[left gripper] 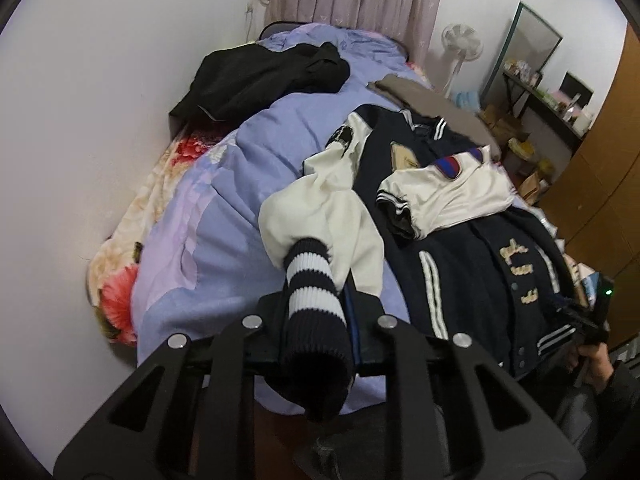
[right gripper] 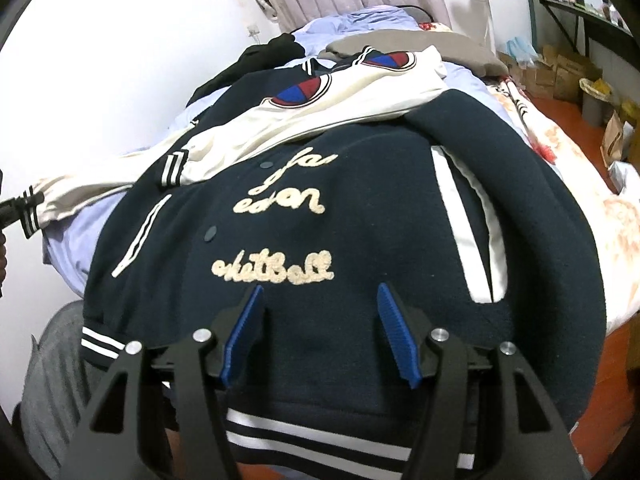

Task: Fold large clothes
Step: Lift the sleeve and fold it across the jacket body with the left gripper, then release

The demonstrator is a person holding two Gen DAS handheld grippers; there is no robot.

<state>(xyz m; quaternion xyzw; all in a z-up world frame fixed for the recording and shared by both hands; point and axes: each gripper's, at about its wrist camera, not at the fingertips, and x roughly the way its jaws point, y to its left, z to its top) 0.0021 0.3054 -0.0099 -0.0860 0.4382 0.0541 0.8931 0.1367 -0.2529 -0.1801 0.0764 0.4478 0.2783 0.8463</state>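
A navy varsity jacket (right gripper: 360, 184) with cream sleeves and cream lettering lies front up on the bed; it also shows in the left wrist view (left gripper: 472, 248). My left gripper (left gripper: 316, 308) is shut on the striped knit cuff (left gripper: 312, 300) of one cream sleeve (left gripper: 320, 216), held above the bed's near edge. It appears at the left edge of the right wrist view (right gripper: 20, 208). My right gripper (right gripper: 320, 328) is open, its blue pads (right gripper: 244, 328) just above the jacket's lower front near the striped hem (right gripper: 320, 428). The other sleeve (right gripper: 312, 104) lies folded across the chest.
The bed has a lilac-blue quilt (left gripper: 248, 184) against the white wall. A black garment (left gripper: 260, 76) and a grey folded item (left gripper: 420, 92) lie farther up. A fan (left gripper: 460, 48), a shelf (left gripper: 540, 92) and a wooden wardrobe (left gripper: 600, 168) stand on the right.
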